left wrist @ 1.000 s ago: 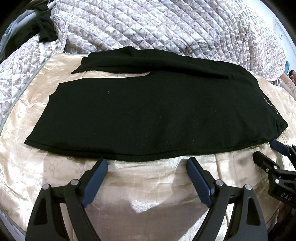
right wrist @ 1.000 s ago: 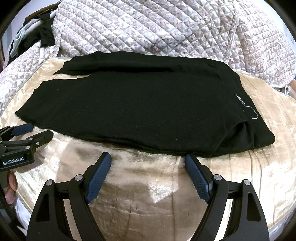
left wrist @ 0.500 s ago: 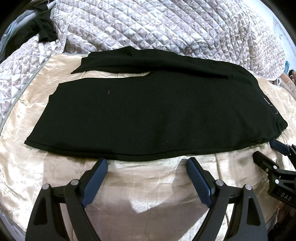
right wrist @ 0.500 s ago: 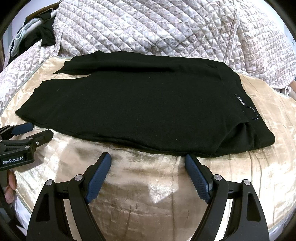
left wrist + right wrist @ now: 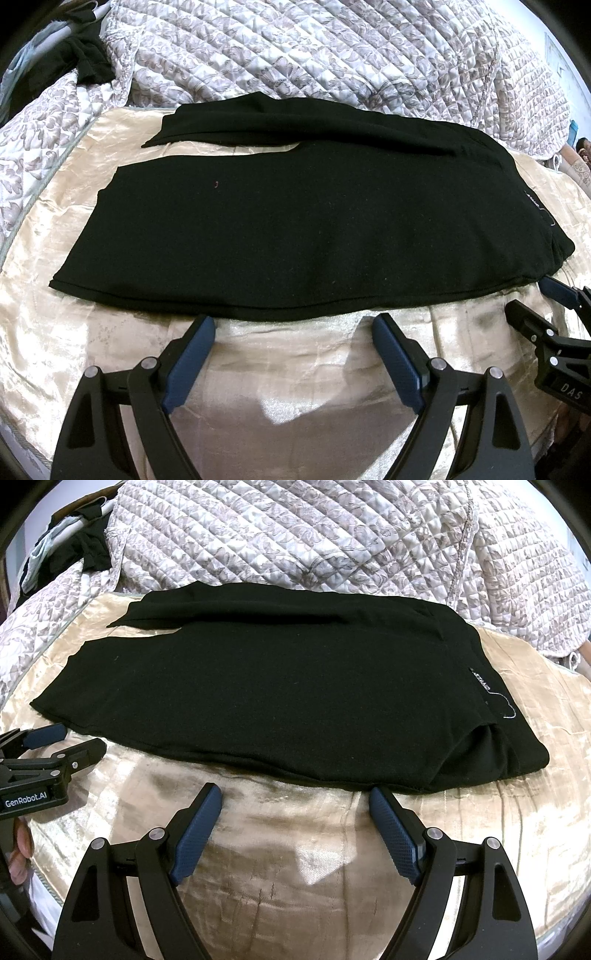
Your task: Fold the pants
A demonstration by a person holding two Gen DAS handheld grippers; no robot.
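Black pants [image 5: 303,236] flat (both tongs [image 5: 293,328] agape)

Pants [image 5: 295,229] plain black, white lettering on tag [image 5: 482,681]. Sheet [image 5: 295,376] shiny champagne-gold. Quilt [image 5: 295,51] beyond: white w/ grey-mauve floral, diamond stitch. Gripper pads [image 5: 190,362] navy, textured.

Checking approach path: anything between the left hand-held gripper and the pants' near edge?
Nothing: only bare gold satin sheet lies between the open left hand-held gripper and the black pants, as the left wrist view shows.
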